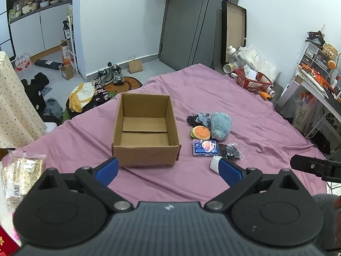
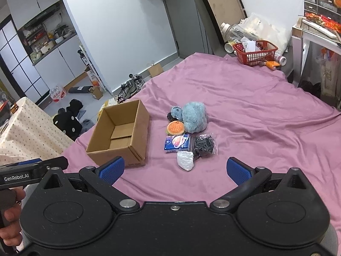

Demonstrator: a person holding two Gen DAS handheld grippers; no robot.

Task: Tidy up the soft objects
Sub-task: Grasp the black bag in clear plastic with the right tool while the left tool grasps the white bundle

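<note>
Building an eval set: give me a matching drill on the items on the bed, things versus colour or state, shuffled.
Things:
1. cardboard box
2. fluffy plush
3. burger toy
4. tissue pack

Descriptions:
A. orange, round
B. blue, printed wrapper
C. open, nothing inside
D. pale blue-grey, furry

Pairs: 1-C, 2-D, 3-A, 4-B

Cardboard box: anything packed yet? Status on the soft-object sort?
Nothing done: the cardboard box is empty. Nothing in hand: left gripper and right gripper are both open, hovering over the pink sheet. All left, clustered right of the box: blue plush, burger toy, tissue pack, black bagged item, white bundle, small dark-and-blue item.
</note>
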